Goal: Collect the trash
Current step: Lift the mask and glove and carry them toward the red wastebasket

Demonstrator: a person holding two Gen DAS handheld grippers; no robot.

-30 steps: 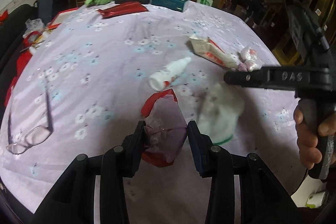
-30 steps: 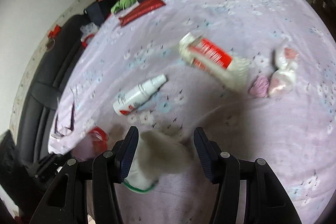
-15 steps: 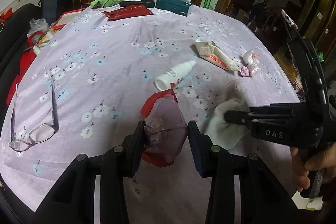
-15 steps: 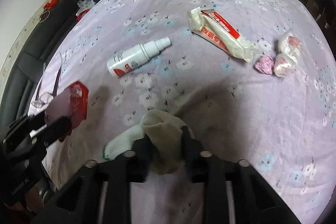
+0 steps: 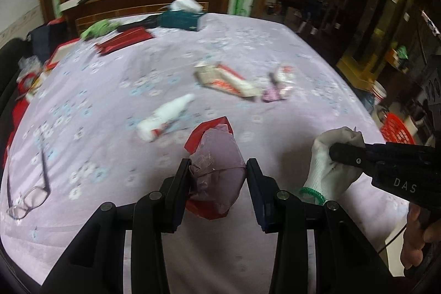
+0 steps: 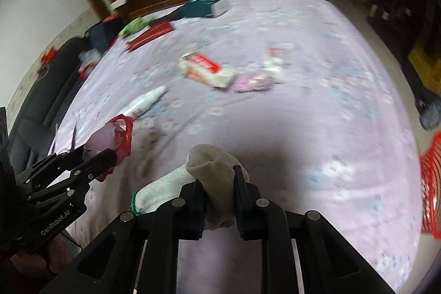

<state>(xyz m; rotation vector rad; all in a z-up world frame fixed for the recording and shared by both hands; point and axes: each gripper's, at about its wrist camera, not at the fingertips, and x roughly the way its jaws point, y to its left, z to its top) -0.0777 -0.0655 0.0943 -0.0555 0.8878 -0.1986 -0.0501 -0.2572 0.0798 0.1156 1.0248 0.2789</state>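
Observation:
My left gripper [image 5: 219, 183] is shut on a crumpled red and mauve wrapper [image 5: 217, 175], held above the near part of the flowered purple tablecloth [image 5: 110, 90]. In the right wrist view that wrapper [image 6: 117, 135] shows at the left in the left gripper [image 6: 100, 159]. My right gripper [image 6: 219, 178] is shut on a white work glove [image 6: 212, 170] with a green cuff band. The glove [image 5: 328, 164] hangs from the right gripper [image 5: 341, 153] at the right of the left wrist view. On the cloth lie a white spray bottle [image 5: 165, 117], a red-and-white packet [image 5: 226, 79] and small pink and white wrappers [image 5: 278, 84].
Eyeglasses [image 5: 27, 197] lie near the left front edge. A teal tissue box [image 5: 180, 18], a flat red packet [image 5: 124, 40] and a green cloth [image 5: 96, 28] sit at the far side. A red basket [image 6: 431, 183] stands off the table's right edge. A hand [image 5: 416, 239] grips the right handle.
The right gripper shut on the white glove and lifted it off the cloth. Both views have swung upward and to the right. The left gripper still holds the wrapper.

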